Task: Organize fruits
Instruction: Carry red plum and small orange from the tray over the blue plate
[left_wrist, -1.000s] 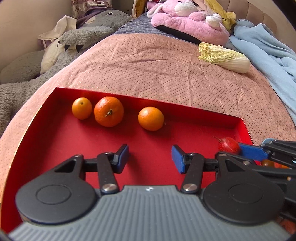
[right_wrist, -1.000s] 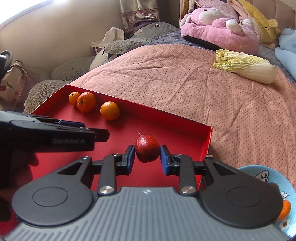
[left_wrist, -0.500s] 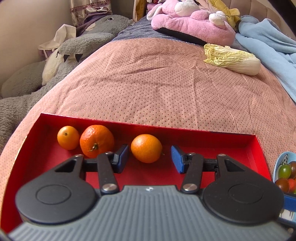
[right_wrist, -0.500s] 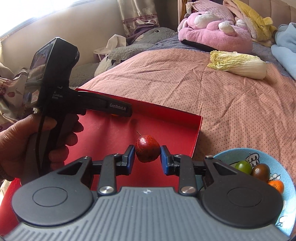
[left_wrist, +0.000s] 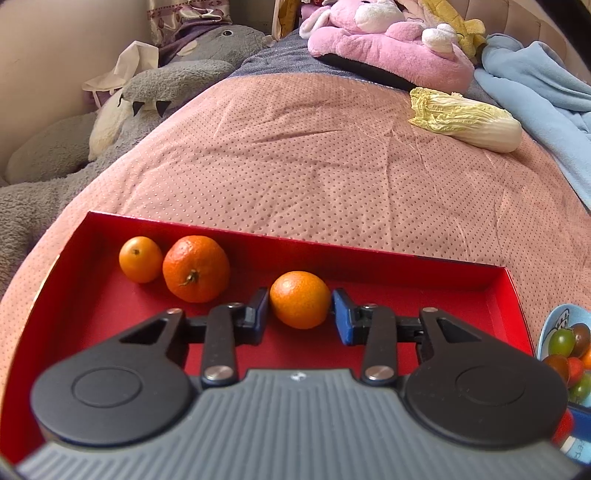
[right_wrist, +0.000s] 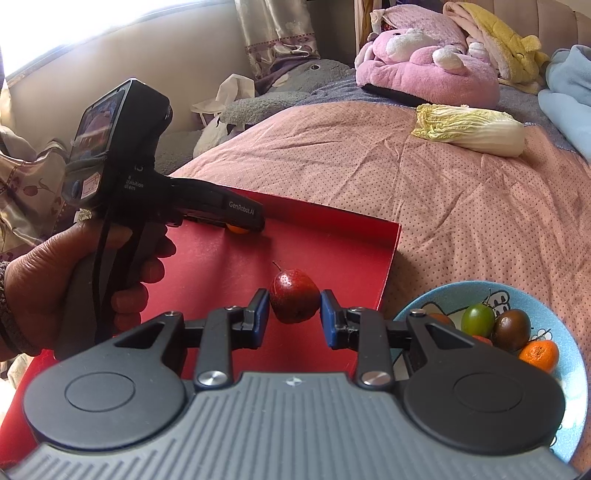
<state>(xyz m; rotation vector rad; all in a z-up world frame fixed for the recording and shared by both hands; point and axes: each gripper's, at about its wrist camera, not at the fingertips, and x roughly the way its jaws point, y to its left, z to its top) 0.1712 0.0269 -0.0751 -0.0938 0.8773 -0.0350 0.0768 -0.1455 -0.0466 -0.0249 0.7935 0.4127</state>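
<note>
A red tray (left_wrist: 92, 314) lies on the pink bedspread with three oranges along its far wall. My left gripper (left_wrist: 300, 314) has the right-hand orange (left_wrist: 300, 299) between its blue pads; the jaws are closing and the pads meet its sides. A small orange (left_wrist: 140, 258) and a bigger one (left_wrist: 195, 267) sit to the left. My right gripper (right_wrist: 291, 317) is shut on a small red fruit (right_wrist: 293, 295) with a stem, held over the tray's right end (right_wrist: 332, 258). The blue bowl (right_wrist: 554, 314) with several small fruits is just to its right.
A person's hand (right_wrist: 44, 288) holds the left gripper (right_wrist: 255, 221) over the tray. On the bedspread beyond lie a napa cabbage (left_wrist: 465, 120), a pink plush toy (left_wrist: 388, 48), a grey plush toy (left_wrist: 147, 92) and a light blue blanket (left_wrist: 535, 85).
The left gripper came up to the right-hand orange and its jaws narrowed onto it. The right gripper carried the red fruit rightward, bringing more of the bowl into view.
</note>
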